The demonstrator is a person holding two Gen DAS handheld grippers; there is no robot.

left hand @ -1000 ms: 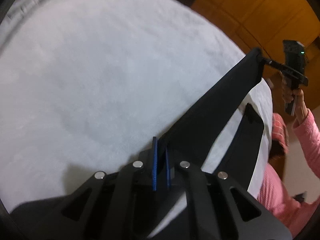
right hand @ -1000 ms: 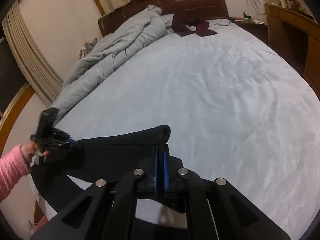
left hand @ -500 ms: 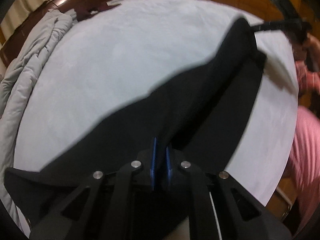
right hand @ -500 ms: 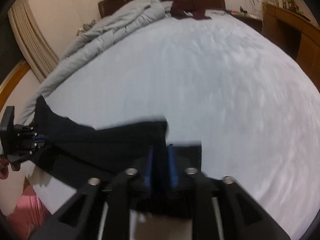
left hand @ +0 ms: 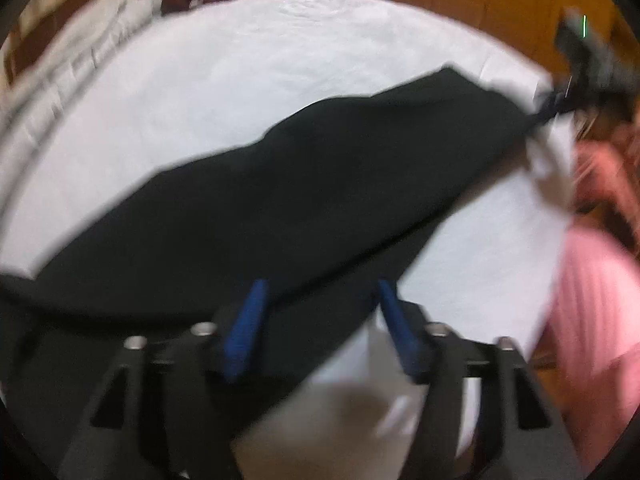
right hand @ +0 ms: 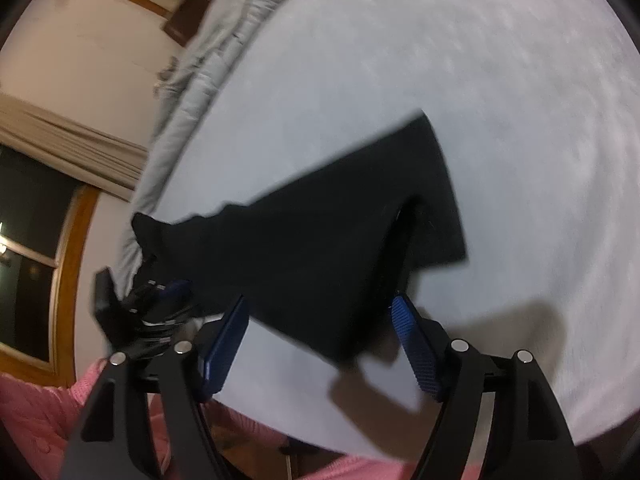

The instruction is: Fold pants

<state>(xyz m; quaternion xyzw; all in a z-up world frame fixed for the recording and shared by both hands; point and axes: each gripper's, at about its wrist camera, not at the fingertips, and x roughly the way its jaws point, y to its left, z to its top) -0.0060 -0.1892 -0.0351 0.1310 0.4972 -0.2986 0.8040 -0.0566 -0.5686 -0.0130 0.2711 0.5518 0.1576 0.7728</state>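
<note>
Fabric risk, left wrist view: the left gripper (left hand: 320, 328) is opening, its blue pads clear of the black pants (left hand: 280, 208) lying across the pale bed sheet (left hand: 240, 80); a hem could catch and drag. Right wrist view: the right gripper (right hand: 320, 344) is likewise opening over the pants' end (right hand: 360, 220), so pulling away carelessly might rumple the fold.

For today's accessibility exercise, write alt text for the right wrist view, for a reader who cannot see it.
Black pants lie spread on a pale bed sheet, below the right gripper, whose blue-padded jaws are opening with nothing pressed between them. At lower left the left gripper hovers at the pants' far end, above a pink sleeve; a rumpled grey duvet lines the bed's left edge.
</note>
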